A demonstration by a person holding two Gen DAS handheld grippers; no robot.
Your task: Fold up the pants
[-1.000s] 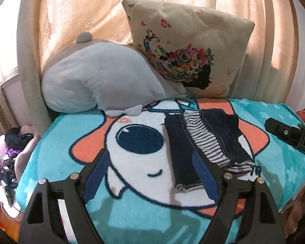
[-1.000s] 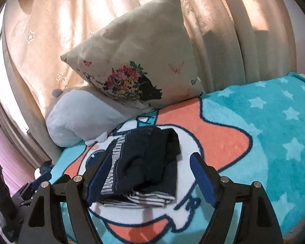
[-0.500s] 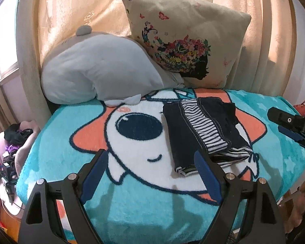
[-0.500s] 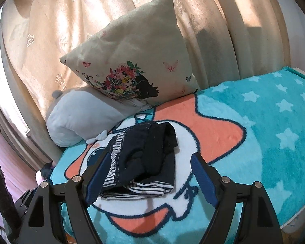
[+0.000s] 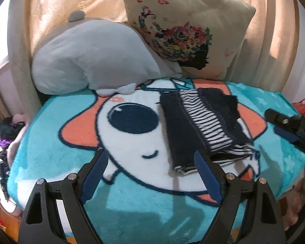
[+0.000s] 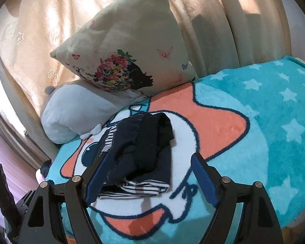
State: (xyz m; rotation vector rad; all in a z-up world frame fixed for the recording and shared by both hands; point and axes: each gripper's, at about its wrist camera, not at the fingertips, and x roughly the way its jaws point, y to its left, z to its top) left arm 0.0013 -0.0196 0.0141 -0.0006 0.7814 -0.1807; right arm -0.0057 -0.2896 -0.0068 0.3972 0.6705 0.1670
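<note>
Left wrist view: the pants point(image 5: 201, 128) lie on the blanket point(image 5: 57, 154) of the bed as a compact dark bundle, with a striped inner band showing along the top and striped edges showing at the near end. They rest on the white part of the cartoon print, to the right of the big dark eye. The left gripper point(image 5: 152, 172) hangs over the near side of the bed with its jaws wide apart and nothing between them; the pads do not touch the cloth. At the right edge a part of the right gripper point(image 5: 288, 126) is visible, apart from the bundle.

Right wrist view: the same pants point(image 6: 140, 152) appear as a stack of several layers, a little uneven on top, where one dark fold stands up. The right gripper point(image 6: 150, 174) also has its jaws wide and empty, in front of the bundle and apart from it.

In my judgement the folding is almost finished or finished: the garment is already small and layered, and no gripper holds it. Perhaps only a little flattening of the top fold is left.
</note>
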